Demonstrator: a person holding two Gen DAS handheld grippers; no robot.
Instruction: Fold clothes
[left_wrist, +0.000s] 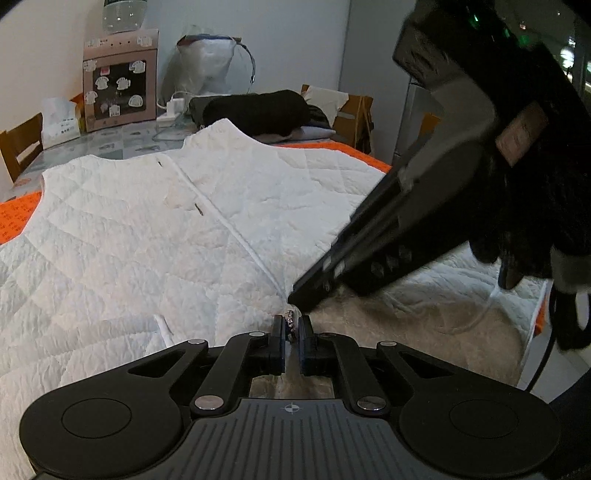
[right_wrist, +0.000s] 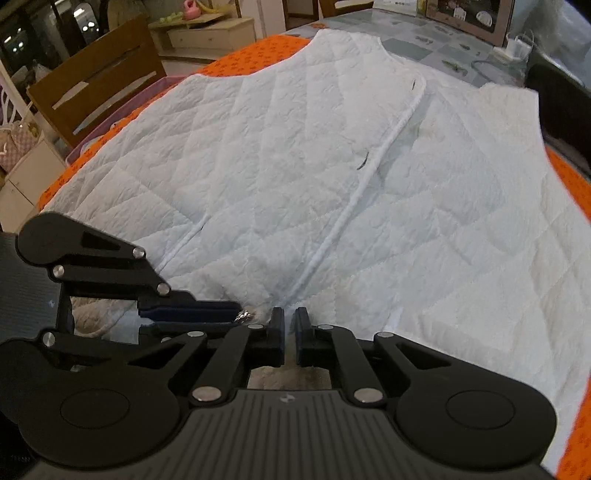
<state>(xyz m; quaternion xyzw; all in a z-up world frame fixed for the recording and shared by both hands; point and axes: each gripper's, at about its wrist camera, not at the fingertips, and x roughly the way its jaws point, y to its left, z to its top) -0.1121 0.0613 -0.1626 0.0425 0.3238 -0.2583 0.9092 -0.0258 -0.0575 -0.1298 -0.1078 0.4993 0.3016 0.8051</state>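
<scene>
Setting: a lived-in home, dining area. Evidence: wooden dining chair (right_wrist: 98, 79) drawn up to a worktop (left_wrist: 110, 142) with a patterned cover and an orange mat (right_wrist: 258, 55); low cream cabinet with drawers (right_wrist: 207, 35) holding small toys; tissue box (left_wrist: 59, 120); cardboard box (left_wrist: 120, 79) stuck with paper cut-outs; white charger (left_wrist: 173, 105) with its cable; dark folded clothes (left_wrist: 258, 110) piled at the far end; a handbag (right_wrist: 16, 146) beside a side cabinet.

Pale wall (left_wrist: 303, 40) behind a table (left_wrist: 122, 142) — wooden chairs (right_wrist: 99, 74) beside it, a low cabinet (right_wrist: 210, 35) further off, dark windows (right_wrist: 26, 33).
</scene>
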